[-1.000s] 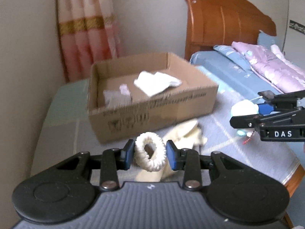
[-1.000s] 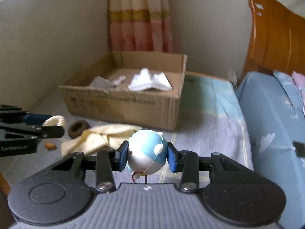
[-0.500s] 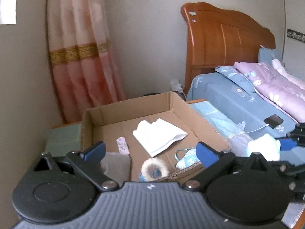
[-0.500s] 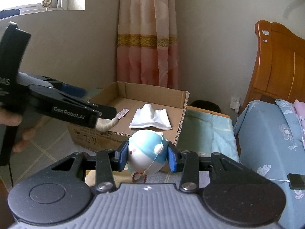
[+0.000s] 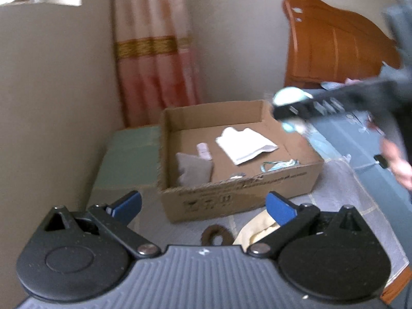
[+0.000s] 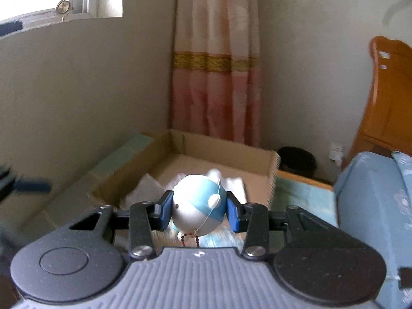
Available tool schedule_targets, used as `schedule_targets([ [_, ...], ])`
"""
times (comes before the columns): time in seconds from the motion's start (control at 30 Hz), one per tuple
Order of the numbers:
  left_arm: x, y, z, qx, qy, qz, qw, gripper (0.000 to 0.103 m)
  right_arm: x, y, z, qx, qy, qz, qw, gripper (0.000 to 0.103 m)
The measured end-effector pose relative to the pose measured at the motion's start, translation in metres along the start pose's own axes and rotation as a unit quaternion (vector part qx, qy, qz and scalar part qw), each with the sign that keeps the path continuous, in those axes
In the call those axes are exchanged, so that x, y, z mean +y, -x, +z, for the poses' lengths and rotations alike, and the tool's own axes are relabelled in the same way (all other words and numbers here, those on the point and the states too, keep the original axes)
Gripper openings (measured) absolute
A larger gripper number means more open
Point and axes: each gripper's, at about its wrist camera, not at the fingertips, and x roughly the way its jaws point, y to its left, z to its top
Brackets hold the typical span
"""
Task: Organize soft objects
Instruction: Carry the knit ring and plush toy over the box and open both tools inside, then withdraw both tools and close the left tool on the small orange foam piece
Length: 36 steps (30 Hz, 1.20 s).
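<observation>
An open cardboard box (image 5: 239, 195) stands on the bed; in it lie a white cloth (image 5: 244, 145), a grey cloth (image 5: 193, 170), a small pink item and a blue face mask (image 5: 279, 164). My left gripper (image 5: 203, 207) is open and empty, in front of the box's near wall. My right gripper (image 6: 197, 211) is shut on a round blue-and-white plush toy (image 6: 197, 203) and holds it over the box (image 6: 267, 177); it shows blurred in the left wrist view (image 5: 291, 97). A brown scrunchie (image 5: 217, 235) and a yellow cloth (image 5: 257, 228) lie on the bed before the box.
The grey-checked bedspread (image 5: 342, 198) reaches a wall on the left. A pink curtain (image 5: 154, 59) hangs behind the box. A wooden headboard (image 5: 332, 49) and blue bedding (image 6: 373, 195) are at the right. A black bin (image 6: 296, 158) stands by the wall.
My left gripper opened, let the white scrunchie go into the box and drew back. My right gripper carried the plush toy up and forward over the box.
</observation>
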Motion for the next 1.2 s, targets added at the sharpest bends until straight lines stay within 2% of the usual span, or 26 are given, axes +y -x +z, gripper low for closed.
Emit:
schedule_targets([
  [0.07, 0.006, 0.008, -0.004, -0.002, 0.012, 0.009, 0.9999, 0.102, 0.001, -0.021, 0.022, 0.009, -0.002, 0.016, 1.0, 0.047],
  [0.17, 0.014, 0.018, -0.012, 0.0, 0.024, 0.02, 0.9995, 0.102, 0.006, -0.053, 0.05, 0.014, 0.002, 0.013, 1.0, 0.048],
  [0.27, 0.019, 0.02, -0.02, 0.006, 0.022, 0.034, 0.9992, 0.102, 0.011, -0.086, 0.068, 0.032, 0.002, 0.005, 0.999, 0.054],
  [0.33, 0.022, 0.019, -0.025, 0.01, 0.02, 0.043, 0.9988, 0.102, 0.013, -0.104, 0.073, 0.053, -0.008, -0.004, 0.999, 0.082],
  [0.43, 0.026, 0.019, -0.03, 0.014, 0.014, 0.051, 0.9985, 0.102, 0.013, -0.104, 0.069, 0.044, -0.021, -0.013, 0.999, 0.095],
  [0.53, 0.029, 0.019, -0.034, 0.018, 0.016, 0.052, 0.9984, 0.102, 0.017, -0.087, 0.06, 0.035, -0.025, -0.016, 0.999, 0.102],
  [0.87, 0.04, 0.032, -0.05, 0.009, 0.03, 0.052, 0.9981, 0.102, 0.032, -0.027, 0.021, 0.056, -0.018, -0.032, 0.998, 0.103],
  [1.03, 0.043, 0.032, -0.062, 0.013, 0.029, 0.056, 0.9979, 0.102, 0.041, -0.012, -0.02, 0.073, -0.022, -0.041, 0.996, 0.103],
  [1.2, 0.04, 0.025, -0.074, 0.025, 0.02, 0.048, 0.9984, 0.102, 0.045, -0.008, -0.066, 0.101, -0.051, -0.05, 0.992, 0.103],
])
